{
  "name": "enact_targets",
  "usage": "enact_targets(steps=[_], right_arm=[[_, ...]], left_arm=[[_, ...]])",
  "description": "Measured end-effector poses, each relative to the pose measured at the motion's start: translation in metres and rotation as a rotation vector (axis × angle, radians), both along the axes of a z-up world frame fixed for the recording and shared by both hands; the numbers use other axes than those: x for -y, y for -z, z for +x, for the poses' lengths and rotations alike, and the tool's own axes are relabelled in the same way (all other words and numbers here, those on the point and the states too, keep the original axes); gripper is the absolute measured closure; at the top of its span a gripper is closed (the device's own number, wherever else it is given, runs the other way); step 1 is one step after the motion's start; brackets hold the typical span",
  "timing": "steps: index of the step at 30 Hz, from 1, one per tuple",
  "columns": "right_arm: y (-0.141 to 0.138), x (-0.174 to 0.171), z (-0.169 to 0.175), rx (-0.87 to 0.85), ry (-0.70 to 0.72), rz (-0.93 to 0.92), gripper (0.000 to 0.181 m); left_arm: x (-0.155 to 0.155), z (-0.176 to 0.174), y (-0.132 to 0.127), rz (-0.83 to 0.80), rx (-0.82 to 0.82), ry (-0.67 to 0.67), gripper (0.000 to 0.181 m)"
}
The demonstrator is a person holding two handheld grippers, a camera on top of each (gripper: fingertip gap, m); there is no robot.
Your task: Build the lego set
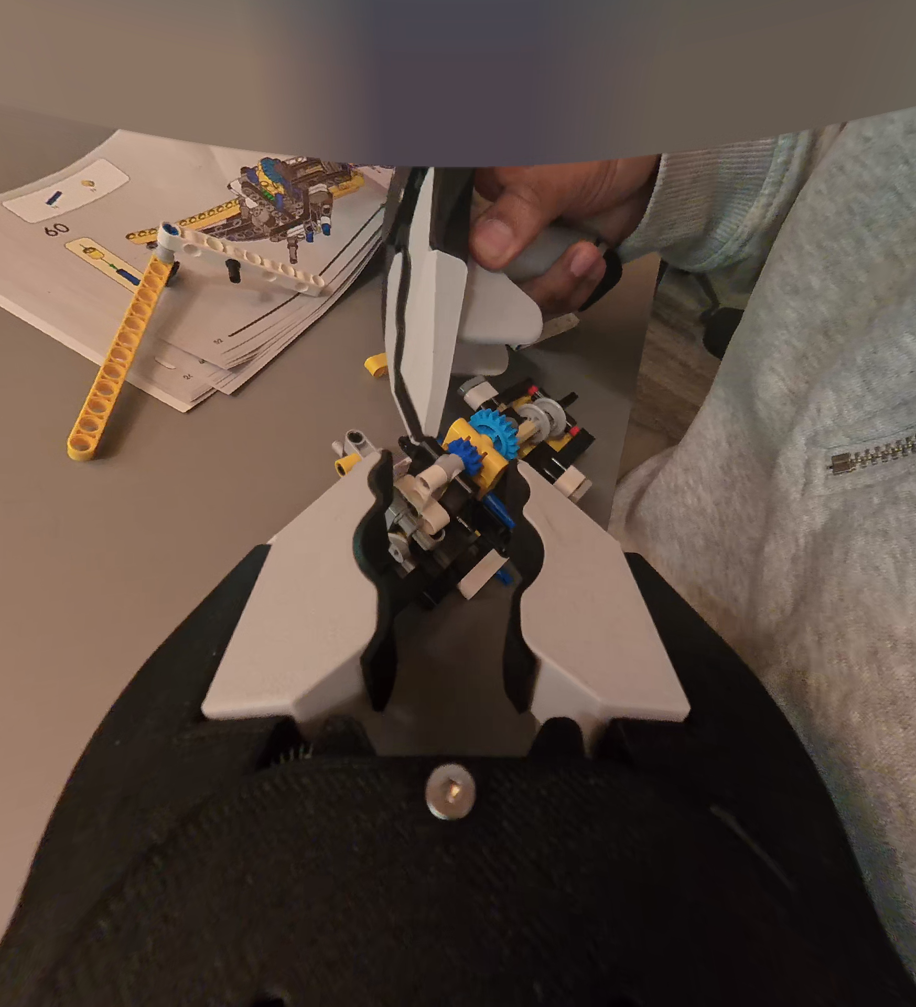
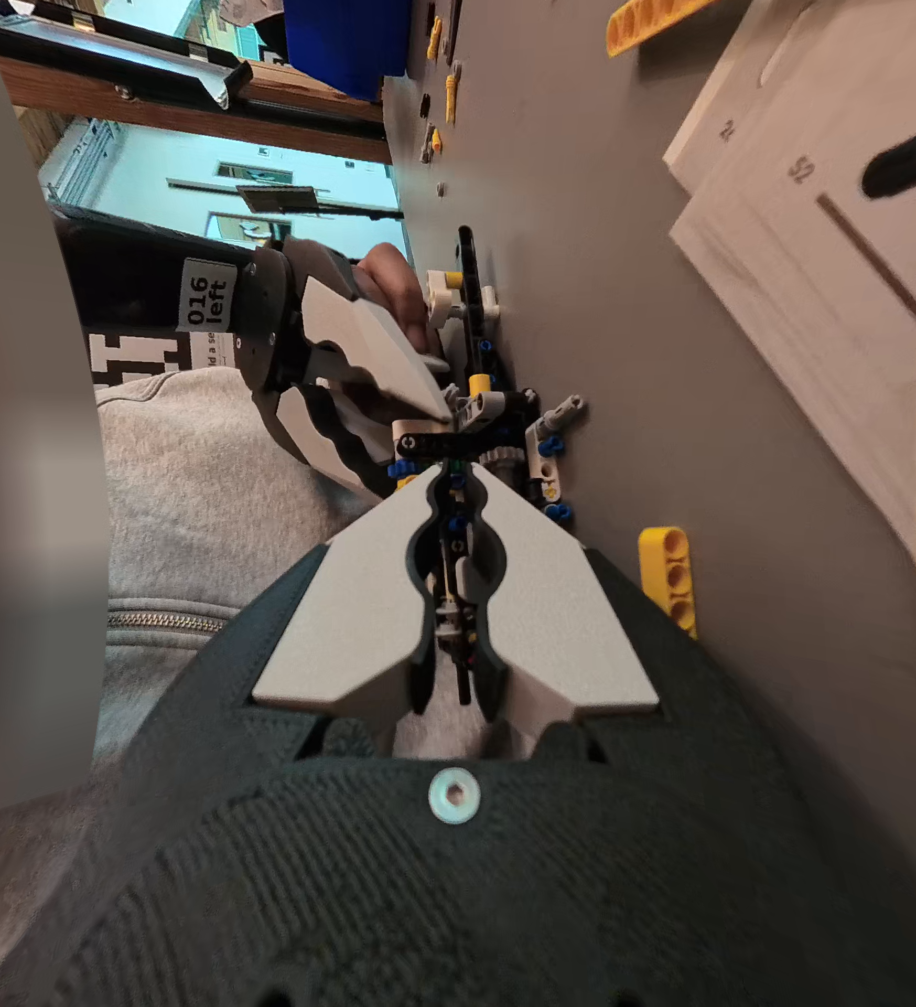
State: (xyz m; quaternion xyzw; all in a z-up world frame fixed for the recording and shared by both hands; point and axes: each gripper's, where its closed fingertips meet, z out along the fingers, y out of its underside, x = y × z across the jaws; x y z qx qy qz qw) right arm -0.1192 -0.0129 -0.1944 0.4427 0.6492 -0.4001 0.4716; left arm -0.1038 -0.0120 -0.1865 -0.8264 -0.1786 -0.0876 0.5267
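The lego assembly [image 1: 466, 507] lies at the near edge of the grey table [image 1: 118, 545], just in front of the person's grey sweater [image 1: 826, 599], and both tongs meet on it; the left gripper [image 1: 447, 517] has its fingers pressed onto the black and white core of the assembly from both sides, so it pinches it; the right gripper [image 2: 453, 507] comes from the other side, its fingers almost together around a thin black beam [image 2: 464, 654] of the same assembly. In the left wrist view the long axis of the assembly runs away from the left gripper toward the blue gear [image 1: 493, 436]; the right gripper [image 1: 417, 381] descends on it from above. Loose parts, a long yellow beam [image 1: 118, 354] and a white beam [image 1: 248, 256], lie well apart on the instruction booklet [image 1: 227, 305]; the left gripper is nearer to them, in my judgement.
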Motion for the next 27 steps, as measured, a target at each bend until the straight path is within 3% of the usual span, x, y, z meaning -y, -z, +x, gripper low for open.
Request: enact_targets(steps=[8,13,17,22,27], right_arm=[[-0.001,-0.005,0.006,-0.038,0.081,-0.014,0.180],[0.002,-0.009,0.015,-0.082,0.130,-0.007,0.180],[-0.008,-0.016,0.008,-0.150,0.245,-0.050,0.180],[-0.044,-0.027,0.007,-0.244,0.391,-0.217,0.181],[-0.073,-0.029,0.018,-0.151,0.471,-0.463,0.180]], left_arm=[[0.011,-0.008,0.000,-0.052,-0.017,-0.051,0.132],[0.024,-0.019,-0.004,-0.090,-0.046,-0.122,0.140],[0.026,-0.016,-0.021,-0.055,-0.051,-0.136,0.138],[-0.002,0.000,-0.062,0.116,-0.033,-0.127,0.140],[-0.035,0.010,-0.060,0.078,-0.104,-0.135,0.161]])
